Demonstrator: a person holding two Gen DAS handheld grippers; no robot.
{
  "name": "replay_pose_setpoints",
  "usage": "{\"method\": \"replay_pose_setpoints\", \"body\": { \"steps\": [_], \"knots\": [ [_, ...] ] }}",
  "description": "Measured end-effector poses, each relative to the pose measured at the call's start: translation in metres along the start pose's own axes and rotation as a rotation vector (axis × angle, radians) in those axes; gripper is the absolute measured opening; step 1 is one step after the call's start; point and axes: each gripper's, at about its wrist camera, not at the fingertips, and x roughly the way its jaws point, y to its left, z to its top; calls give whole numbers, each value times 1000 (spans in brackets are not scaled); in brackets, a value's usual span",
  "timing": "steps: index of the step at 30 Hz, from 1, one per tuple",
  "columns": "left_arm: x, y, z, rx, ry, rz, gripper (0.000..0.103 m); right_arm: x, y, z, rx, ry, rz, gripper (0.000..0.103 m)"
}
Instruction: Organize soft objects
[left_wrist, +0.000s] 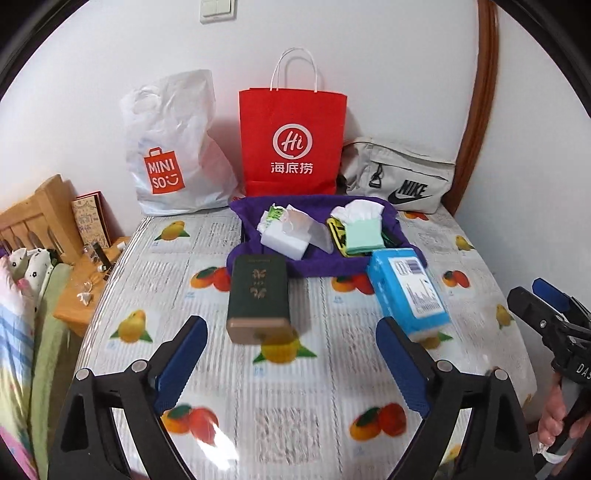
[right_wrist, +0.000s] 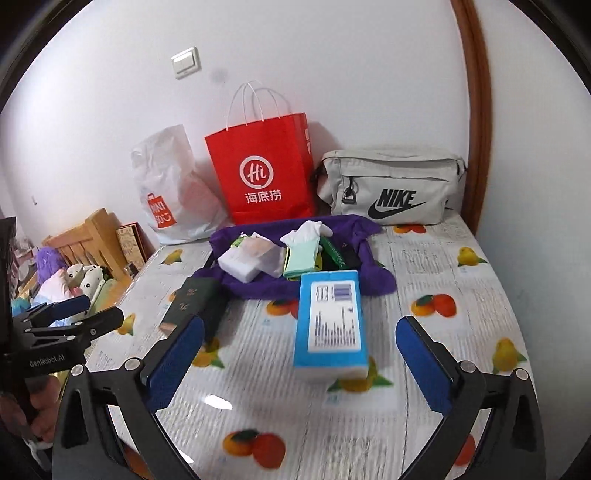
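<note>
Blue plastic-wrapped tissue pack (right_wrist: 327, 321) lying flat on the fruit-printed tabletop (right_wrist: 424, 369), just before the purple cloth tray (left_wrist: 258, 206) holding opened white and mint tissue packs; dark green rectangular tin (left_wrist: 258, 295) beside it. Left gripper (left_wrist: 291, 362) and right gripper (right_wrist: 299, 362) both spread wide, nothing between the jaws — clear of both items. Risk: squashing the soft pack, or nudging the tin off line. Readable: "MINISO" on white plastic bag (left_wrist: 173, 147), "Hi" on red paper bag (left_wrist: 291, 144), "NIKE" on grey pouch (right_wrist: 391, 184).

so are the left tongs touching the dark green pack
Apart. The left wrist view shows the left tongs wide open, bare tablecloth visible between each blue pad and the dark green pack, which lies free on the table.
</note>
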Motion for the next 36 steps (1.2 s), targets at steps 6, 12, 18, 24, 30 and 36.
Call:
{"method": "replay_pose_setpoints", "body": {
  "steps": [6, 12, 18, 24, 30, 36],
  "knots": [
    [-28, -12, -30, 2, -24, 12, 93, -40, 15, -28, -35, -25, -52, 102],
    [-52, -21, -46, 23, -53, 38, 93, -61, 18, -45, -28, -26, -46, 102],
    [-72, -18, -52, 6, -88, 45, 93, -77, 21, -53, -30, -44, -46, 102],
    [-76, -17, -56, 10, -88, 40, 93, -83, 24, -55, -34, -55, -54, 102],
    [-77, -17, -57, 1, -89, 41, 93, -85, 26, -56, -36, -56, -55, 102],
    [-80, -16, -60, 2, -87, 44, 93, -86, 26, -56, -38, -57, -59, 102]
  ]
}}
